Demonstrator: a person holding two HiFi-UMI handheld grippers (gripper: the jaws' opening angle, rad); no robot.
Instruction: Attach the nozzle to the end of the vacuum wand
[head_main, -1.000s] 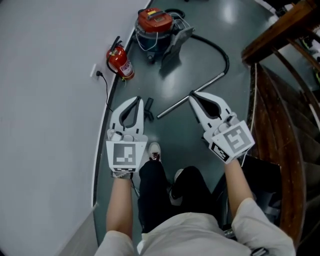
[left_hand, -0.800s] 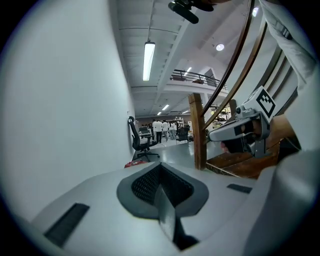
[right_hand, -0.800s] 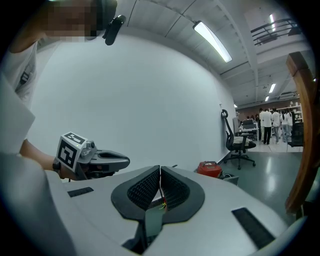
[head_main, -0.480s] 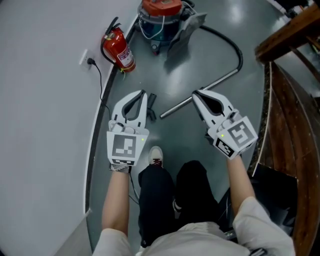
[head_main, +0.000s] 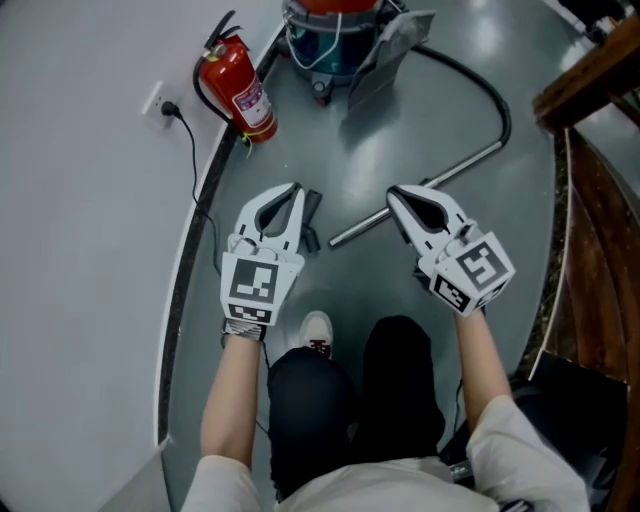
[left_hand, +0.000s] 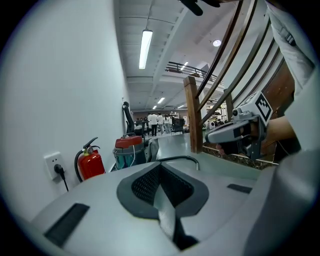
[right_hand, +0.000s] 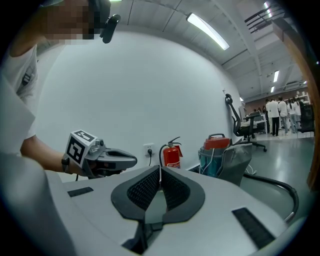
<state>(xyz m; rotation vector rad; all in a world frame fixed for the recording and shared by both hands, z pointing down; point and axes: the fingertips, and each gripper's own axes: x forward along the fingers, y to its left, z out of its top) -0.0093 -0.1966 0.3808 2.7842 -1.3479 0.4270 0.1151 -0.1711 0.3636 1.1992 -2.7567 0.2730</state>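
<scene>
L tongs (head_main: 297, 188) & R tongs (head_main: 393, 193) closed, empty; extinguisher (head_main: 236, 85) label seemingly illegible.

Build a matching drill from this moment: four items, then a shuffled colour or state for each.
1. fire extinguisher
2. vacuum wand
3. nozzle
4. left tongs

A. silver, lying flat
B. shut, empty
C. red, upright
D. black, beside the left tongs

Pairs: 1-C, 2-A, 3-D, 4-B

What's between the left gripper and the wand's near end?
The dark nozzle, lying on the floor beside the left gripper, short of the wand. The head view shows it; neither gripper view does.
</scene>
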